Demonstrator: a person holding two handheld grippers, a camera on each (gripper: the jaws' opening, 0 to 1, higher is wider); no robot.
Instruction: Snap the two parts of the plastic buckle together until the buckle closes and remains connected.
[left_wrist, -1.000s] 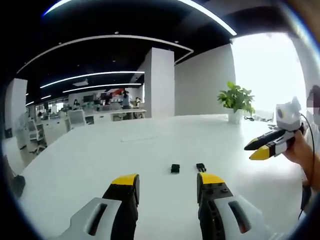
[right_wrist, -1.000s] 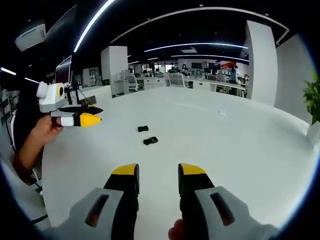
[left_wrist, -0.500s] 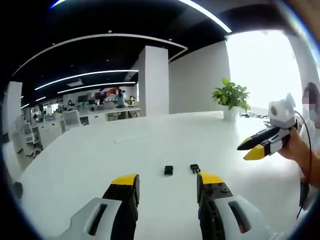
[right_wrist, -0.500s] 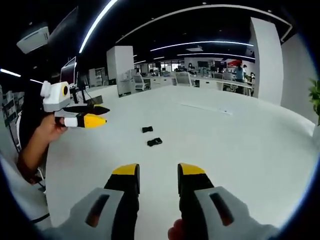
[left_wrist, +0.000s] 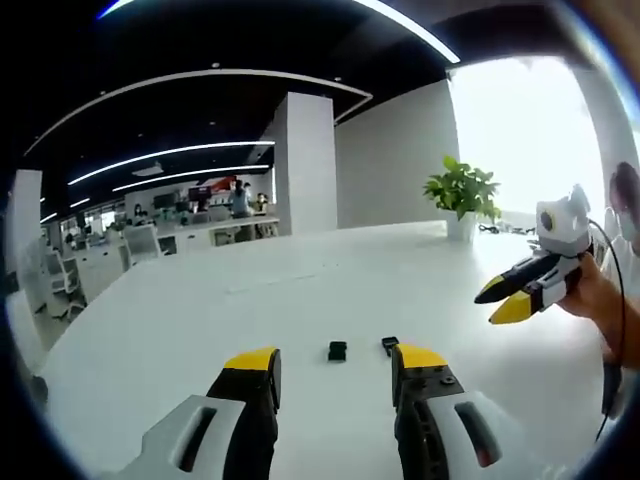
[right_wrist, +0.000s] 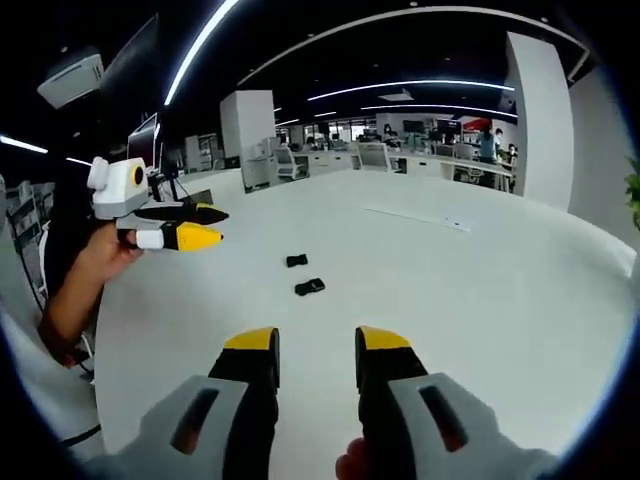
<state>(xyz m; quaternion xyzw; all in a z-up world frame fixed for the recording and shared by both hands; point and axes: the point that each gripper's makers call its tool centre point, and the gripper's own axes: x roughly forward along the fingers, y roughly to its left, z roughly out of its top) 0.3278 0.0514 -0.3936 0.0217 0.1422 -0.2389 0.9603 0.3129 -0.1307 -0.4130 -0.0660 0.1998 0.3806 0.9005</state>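
Note:
Two small black buckle parts lie apart on the white table (left_wrist: 300, 300). In the left gripper view, one buckle part (left_wrist: 337, 351) sits just beyond my left gripper (left_wrist: 333, 372), and the other buckle part (left_wrist: 390, 344) lies by its right fingertip. My left gripper is open and holds nothing. The right gripper (left_wrist: 492, 302) hovers at the right, held by a hand, its jaws a little apart. In the right gripper view, the two parts (right_wrist: 297, 261) (right_wrist: 310, 287) rest ahead of my open, empty right gripper (right_wrist: 315, 352). The left gripper (right_wrist: 217, 226) floats above the table at the left.
A potted plant (left_wrist: 462, 198) stands at the table's far edge. Office desks, chairs and a white pillar (left_wrist: 302, 165) fill the background. A person's arm (right_wrist: 75, 290) reaches in from the left. A thin strip (right_wrist: 418, 219) lies farther out on the table.
The left gripper view has shifted closer to the buckle parts, which now sit lower, nearer my left fingertips. In the right gripper view, the left gripper has edged rightward toward the parts.

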